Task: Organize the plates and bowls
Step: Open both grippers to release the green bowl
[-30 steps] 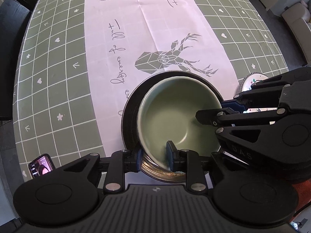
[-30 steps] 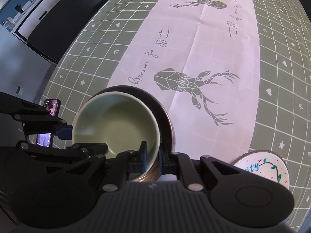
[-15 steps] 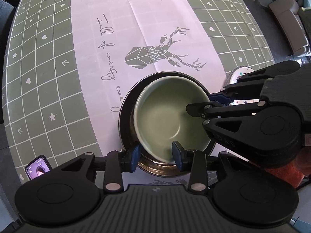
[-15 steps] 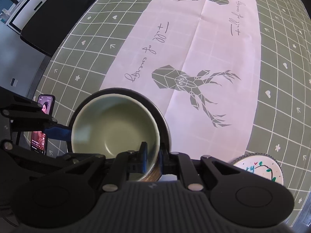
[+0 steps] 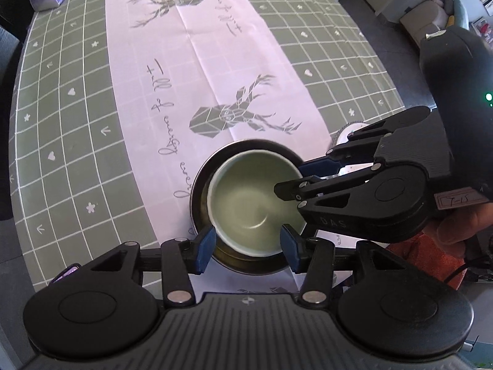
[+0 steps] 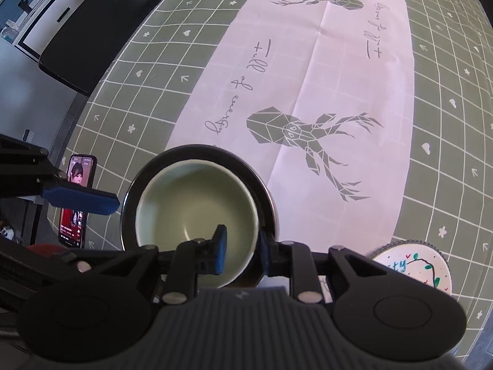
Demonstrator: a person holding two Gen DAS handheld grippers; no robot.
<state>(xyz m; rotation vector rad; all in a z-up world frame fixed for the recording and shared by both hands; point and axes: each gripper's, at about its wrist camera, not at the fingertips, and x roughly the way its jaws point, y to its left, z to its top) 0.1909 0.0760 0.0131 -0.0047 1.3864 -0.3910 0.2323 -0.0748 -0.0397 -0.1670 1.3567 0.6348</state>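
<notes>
The green bowl (image 6: 197,206) sits nested inside a wider dark bowl (image 6: 265,191) on the pink runner (image 6: 323,77), near the table's (image 6: 446,123) near edge. The right gripper (image 6: 240,245) has one pad inside the green bowl's wall and one outside, at the rim's near right side; the pads sit close to the wall, but whether they are pinching it or have just let go cannot be told from here. The left gripper (image 5: 246,243) is spread wide, its blue pads either side of the green bowl's near rim, apparently above it and clear of it.

Judgement: the nesting looks done, and the step in hand is a clean release. The right pads should open fully before lifting, then rise straight up so the inner pad does not catch the rim and drag the bowl sideways.

The green bowl is pale, matt, smooth inside and empty, off-centre toward the dark bowl's near side. A small white decorated plate (image 6: 416,268) lies near the same edge, to the right, not yet stacked.
</notes>
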